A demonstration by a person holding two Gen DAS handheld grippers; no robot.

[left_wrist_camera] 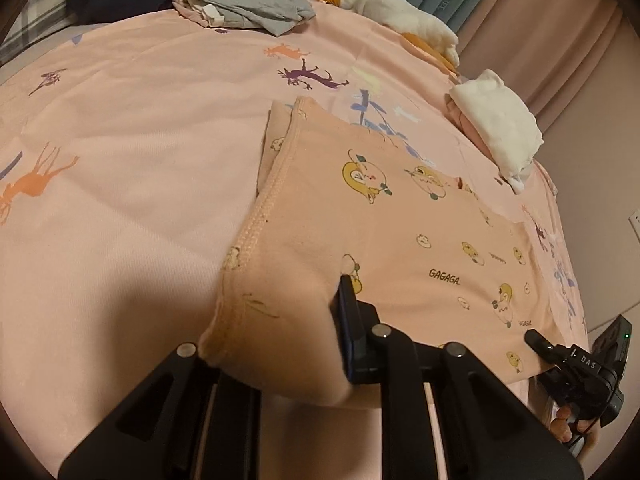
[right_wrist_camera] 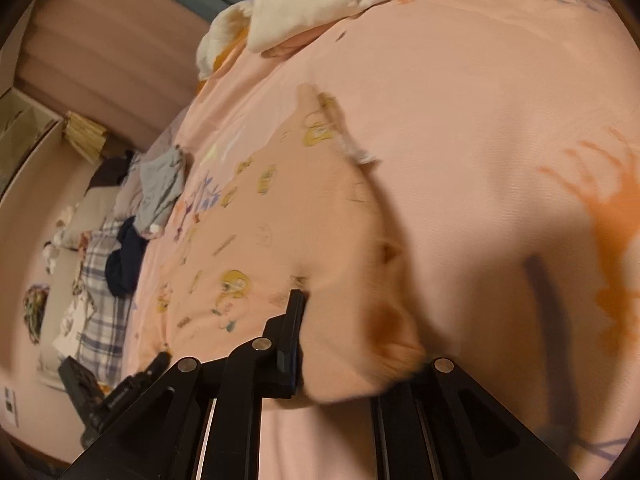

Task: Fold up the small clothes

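One peach garment of soft knit, printed with yellow cartoon figures, lies on the pink bedsheet. Two grippers hold it: the left gripper is clamped on its stitched hem corner, the right gripper on another corner. Two white folded cloths rest beyond.

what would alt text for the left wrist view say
The left gripper is shut on the near edge of a peach garment printed with yellow cartoon chicks, spread on a pink bedspread. The right gripper meets the garment at right; loose clothes lie beyond.
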